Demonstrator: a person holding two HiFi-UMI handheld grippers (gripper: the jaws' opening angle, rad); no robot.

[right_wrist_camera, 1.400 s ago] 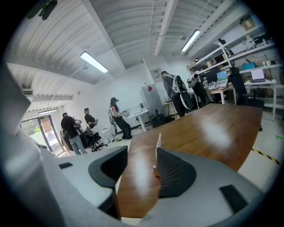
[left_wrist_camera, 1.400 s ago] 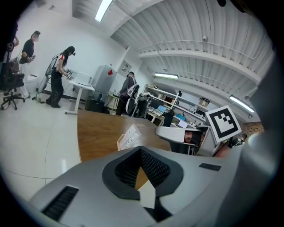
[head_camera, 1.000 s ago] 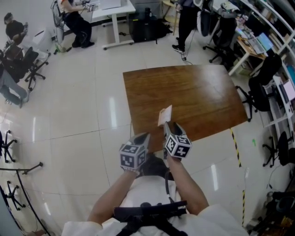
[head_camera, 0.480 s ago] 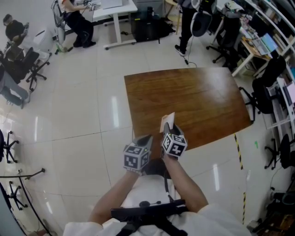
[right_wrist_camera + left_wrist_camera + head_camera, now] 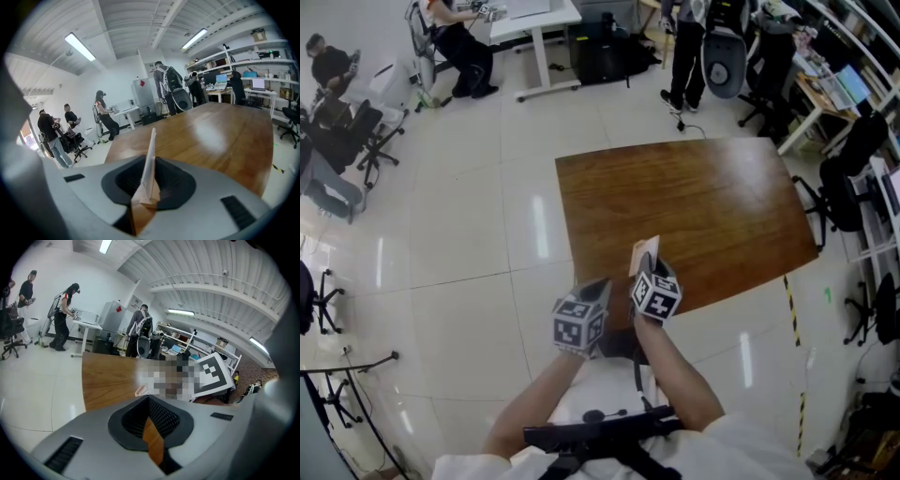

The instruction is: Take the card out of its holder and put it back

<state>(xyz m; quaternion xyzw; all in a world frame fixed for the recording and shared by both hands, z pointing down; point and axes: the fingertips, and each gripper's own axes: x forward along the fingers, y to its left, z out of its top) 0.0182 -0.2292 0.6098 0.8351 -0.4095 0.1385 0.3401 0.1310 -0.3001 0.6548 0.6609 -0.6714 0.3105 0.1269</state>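
A white card (image 5: 645, 254) stands upright near the front edge of the brown wooden table (image 5: 694, 197). In the right gripper view the card (image 5: 151, 150) shows edge-on, with a small tan holder (image 5: 149, 202) at its foot. My right gripper (image 5: 643, 269) reaches round the card. Its jaws are closing, one on each side, and a narrow gap still shows beside the card (image 5: 146, 187). My left gripper (image 5: 596, 286) hovers just left of it at the table's edge. Its jaws (image 5: 151, 427) stand a sliver apart with nothing between them. The right gripper's marker cube (image 5: 213, 373) shows in the left gripper view.
White tiled floor surrounds the table. Office chairs (image 5: 839, 183) and shelves line the right side. A white desk (image 5: 534, 23) and seated people (image 5: 328, 103) are at the far left. A person (image 5: 684, 47) stands beyond the table. Striped tape (image 5: 789, 305) marks the floor.
My right gripper has moved forward to the card, and its jaws have narrowed round it. The card has stayed in place on the table. The left gripper has hardly moved.
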